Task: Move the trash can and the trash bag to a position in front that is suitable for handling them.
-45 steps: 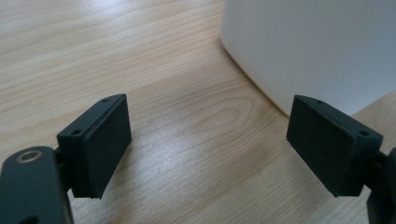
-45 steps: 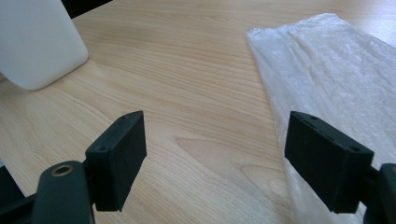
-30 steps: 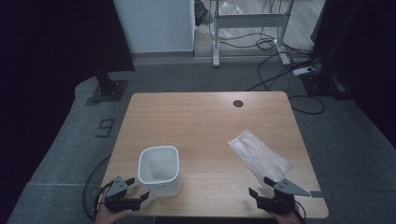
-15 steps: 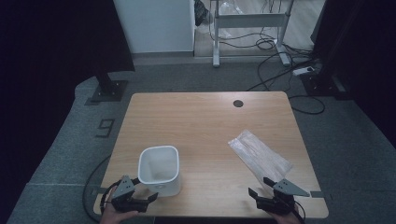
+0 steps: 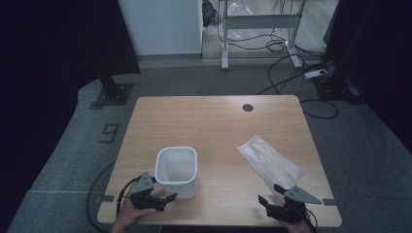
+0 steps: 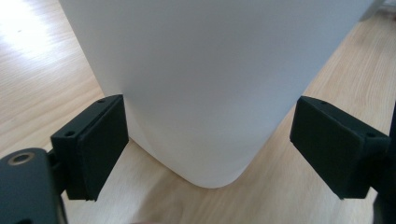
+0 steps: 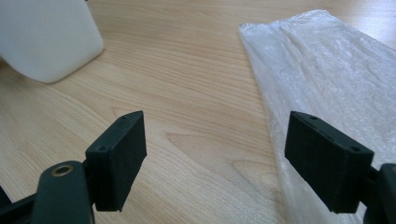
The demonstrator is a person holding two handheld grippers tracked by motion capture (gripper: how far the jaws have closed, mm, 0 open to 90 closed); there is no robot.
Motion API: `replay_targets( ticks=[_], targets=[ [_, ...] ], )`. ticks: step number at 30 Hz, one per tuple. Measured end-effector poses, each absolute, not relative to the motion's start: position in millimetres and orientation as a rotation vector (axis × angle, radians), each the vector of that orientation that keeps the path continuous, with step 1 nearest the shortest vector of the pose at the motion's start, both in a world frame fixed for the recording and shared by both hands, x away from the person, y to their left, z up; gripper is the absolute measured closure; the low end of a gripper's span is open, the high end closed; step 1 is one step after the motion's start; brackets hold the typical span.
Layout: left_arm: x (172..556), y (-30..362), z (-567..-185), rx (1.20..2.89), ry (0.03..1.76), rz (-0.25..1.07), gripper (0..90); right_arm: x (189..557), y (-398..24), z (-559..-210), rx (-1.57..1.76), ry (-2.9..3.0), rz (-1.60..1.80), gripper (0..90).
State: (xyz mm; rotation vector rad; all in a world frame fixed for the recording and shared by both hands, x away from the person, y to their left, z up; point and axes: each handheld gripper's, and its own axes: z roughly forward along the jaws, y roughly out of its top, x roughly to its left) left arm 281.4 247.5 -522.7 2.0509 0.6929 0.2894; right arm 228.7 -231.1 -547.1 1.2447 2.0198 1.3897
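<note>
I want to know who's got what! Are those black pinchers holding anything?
No, nothing is held. The left gripper is open around a corner of the white plastic bin; the right gripper is open beside the clear plastic bag.

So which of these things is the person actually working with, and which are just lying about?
In use:
- white bin, between the open left claw
- clear plastic bag, just ahead of the open right claw

Lying about:
- power strip and cables on the floor
- metal stand

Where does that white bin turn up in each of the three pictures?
High view: the bin stands on the table's near left part, beside the left gripper.
Left gripper view: it looms across the middle and top, between the open jaws.
Right gripper view: its corner sits top left.
Shared landmark: the wooden table.
</note>
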Motion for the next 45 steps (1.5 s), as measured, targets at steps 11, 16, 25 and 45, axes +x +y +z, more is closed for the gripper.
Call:
replay_targets(
  ticks=[11, 16, 25, 45],
  targets=[
    [296, 209, -519, 2.072, 0.689, 0.324, 13.4, 228, -233, -546, 1.237, 2.016, 1.392, 20.4],
    [300, 197, -519, 2.073, 0.673, 0.328, 13.6, 228, -235, -546, 1.238, 2.01, 1.398, 20.5],
    [304, 181, -521, 2.076, 0.659, 0.329, 13.6, 228, -233, -546, 1.234, 2.016, 1.393, 20.5],
    [322, 147, -520, 2.056, 0.628, 0.29, 14.3, 229, -235, -545, 1.238, 2.018, 1.403, 20.5]
  ],
)
